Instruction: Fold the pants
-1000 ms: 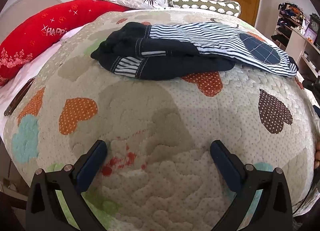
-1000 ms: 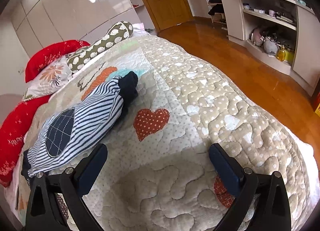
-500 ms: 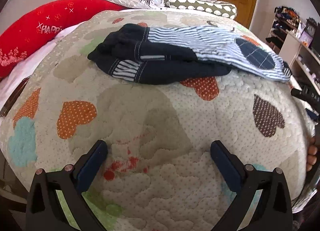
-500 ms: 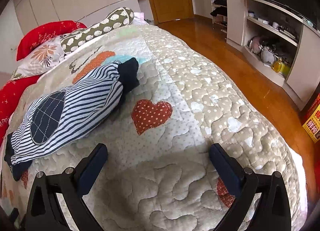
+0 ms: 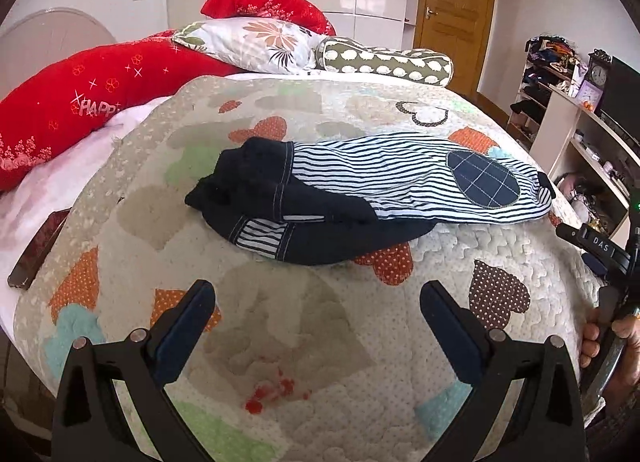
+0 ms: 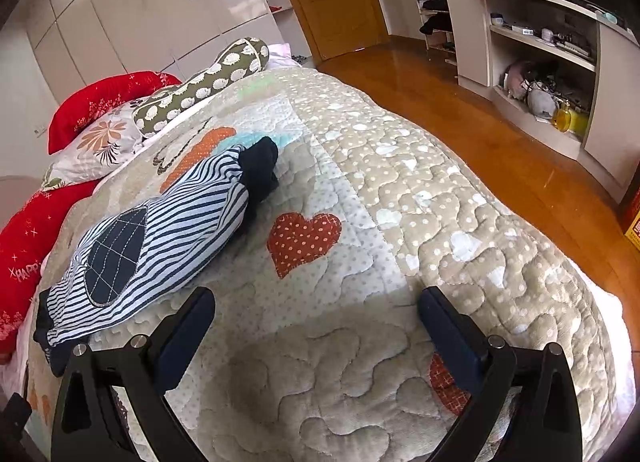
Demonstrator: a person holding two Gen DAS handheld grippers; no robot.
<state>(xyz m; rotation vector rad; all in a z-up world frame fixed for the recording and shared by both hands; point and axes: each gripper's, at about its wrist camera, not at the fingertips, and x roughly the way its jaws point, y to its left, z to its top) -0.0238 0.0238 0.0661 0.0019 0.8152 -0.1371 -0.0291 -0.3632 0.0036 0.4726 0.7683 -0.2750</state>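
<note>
Pants (image 5: 360, 201) on quilt (image 5: 280, 322), pillows (image 5: 256, 41) behind

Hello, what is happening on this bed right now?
A person holds a claw in each hand and is meant to fold the pants, a striped and dark pair lying in a loose heap on the quilt. Neither claw touches them. The left claw and the right claw are both open and empty above the quilt, short of the pants. The folding does not look finished.
</note>
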